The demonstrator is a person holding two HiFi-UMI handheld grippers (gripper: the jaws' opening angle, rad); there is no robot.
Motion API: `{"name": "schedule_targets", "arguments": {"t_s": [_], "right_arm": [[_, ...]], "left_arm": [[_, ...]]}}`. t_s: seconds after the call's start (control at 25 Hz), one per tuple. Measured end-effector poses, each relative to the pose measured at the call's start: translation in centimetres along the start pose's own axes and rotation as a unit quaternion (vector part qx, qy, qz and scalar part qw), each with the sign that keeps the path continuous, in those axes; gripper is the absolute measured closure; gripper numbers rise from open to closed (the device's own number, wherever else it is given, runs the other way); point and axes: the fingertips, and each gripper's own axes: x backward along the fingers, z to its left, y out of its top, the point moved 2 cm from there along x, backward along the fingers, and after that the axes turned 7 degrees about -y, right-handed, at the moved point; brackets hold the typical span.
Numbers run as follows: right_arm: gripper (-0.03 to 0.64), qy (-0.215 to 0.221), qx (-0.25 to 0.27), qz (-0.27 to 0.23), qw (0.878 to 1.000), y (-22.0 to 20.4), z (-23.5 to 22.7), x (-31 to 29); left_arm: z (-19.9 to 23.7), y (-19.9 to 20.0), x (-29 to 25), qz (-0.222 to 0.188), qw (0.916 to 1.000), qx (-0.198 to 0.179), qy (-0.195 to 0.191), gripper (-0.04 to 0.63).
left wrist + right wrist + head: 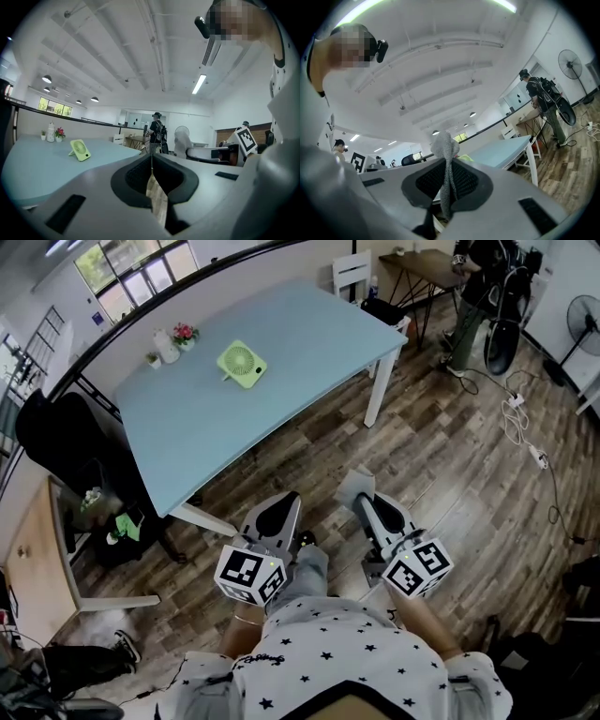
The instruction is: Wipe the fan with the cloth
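Note:
A small light-green fan (242, 365) stands near the far end of the light blue table (281, 343); it also shows in the left gripper view, the fan (80, 150) on the tabletop at left. Both grippers hang over the wooden floor, well short of the table's near edge. My left gripper (279, 510) (151, 160) is shut with nothing between its jaws. My right gripper (368, 499) (446, 168) is shut on a grey cloth (446, 151), whose free end (355, 485) sticks out past the fingertips.
A white bottle (166, 346) and a little pot of flowers (185, 334) stand beside the fan. A black chair (66, 442) sits left of the table and a white chair (352, 273) behind it. A person (469, 296), a floor fan (583, 320) and cables (525, 427) are at the right.

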Motion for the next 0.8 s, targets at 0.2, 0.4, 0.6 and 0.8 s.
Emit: {"name": "schedule_targets", "arguments": {"t_s": [0.2,0.4,0.6,0.8], "right_arm": [[0.588,-0.013,0.002,-0.008,1.000,1.8,-1.8,-2.4],[0.588,-0.028,0.005,-0.013,1.000,3.2,-3.3,-5.4],[0.588,-0.029,0.006,-0.013,0.999,3.9,-3.7,-9.3],[0.588,-0.026,0.007,-0.004,1.000,3.9,-4.2,-13.4]], "left_arm": [[2.2,1.3,-3.1,0.001,0.9999,0.000,-0.013,0.563],[4.7,2.6,-5.8,-0.001,0.9995,-0.003,-0.031,0.563],[8.3,3.8,-7.5,-0.006,0.9994,-0.005,-0.034,0.563],[11.8,4.2,-8.7,-0.001,0.9995,-0.012,-0.029,0.563]]}}
